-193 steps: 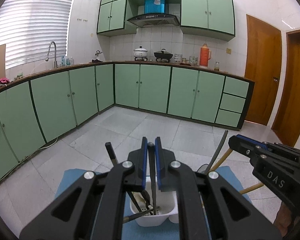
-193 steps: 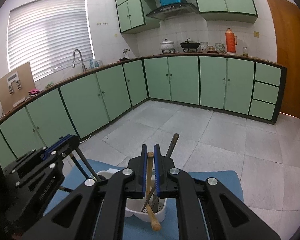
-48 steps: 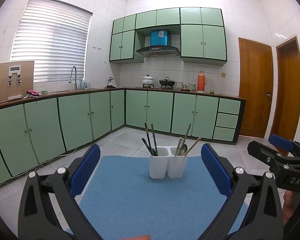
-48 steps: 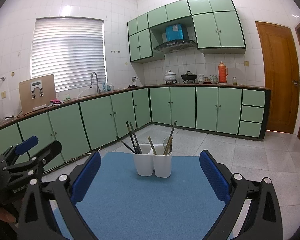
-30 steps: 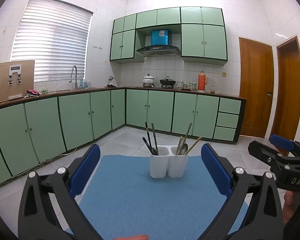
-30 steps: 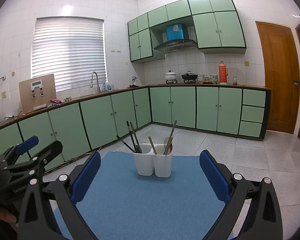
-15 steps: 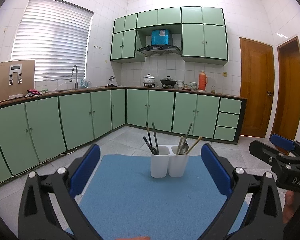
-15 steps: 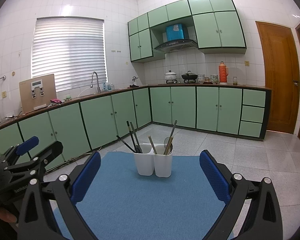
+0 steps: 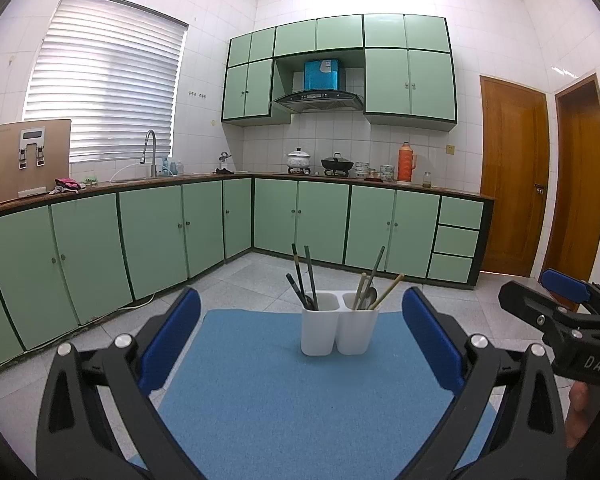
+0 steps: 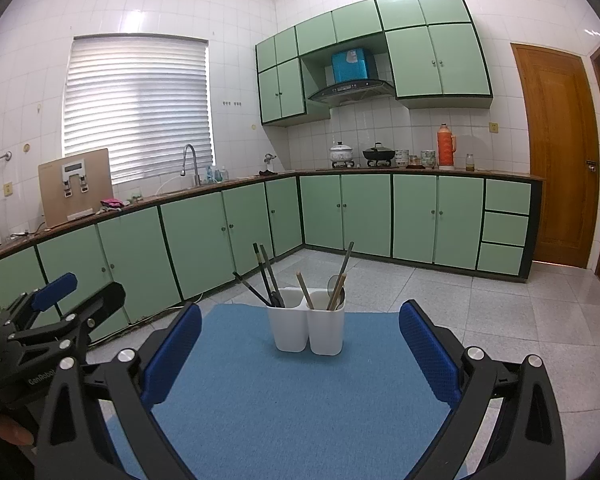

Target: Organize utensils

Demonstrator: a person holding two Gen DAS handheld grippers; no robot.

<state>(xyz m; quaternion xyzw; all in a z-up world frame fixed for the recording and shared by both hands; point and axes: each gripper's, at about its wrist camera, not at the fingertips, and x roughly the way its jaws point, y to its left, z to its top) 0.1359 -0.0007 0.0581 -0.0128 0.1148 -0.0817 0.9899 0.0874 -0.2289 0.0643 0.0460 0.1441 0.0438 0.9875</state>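
The white 2-compartment holder (image 9: pixel 339 326) stands upright near the far middle of the blue mat (image 9: pixel 284 392) that covers the desk. Its left cup carries the dark chopsticks and a dark-handled piece (image 9: pixel 305 276); its right cup carries a metal spoon (image 9: pixel 370 294) and the pale wooden sticks (image 9: pixel 386 291). All lean outward against the rims, handles up, which keeps them sorted by kind and easy to pick by the handle. No utensil lies loose on the mat in either view, so the sorting looks finished or nearly so.

The left gripper (image 9: pixel 300 344) hangs back from the holder with its jaws spread wide and nothing between them. The right gripper (image 10: pixel 300 344) is likewise pulled back, jaws wide apart and empty. Each shows at the edge of the other's view, so the 2 sit side by side, well apart from the holder.

The mat in front of the holder is bare, giving open room for a straight approach. The holder stands near the mat's far edge, with floor tiles beyond, so a hard push forward could, I judge, tip it off.
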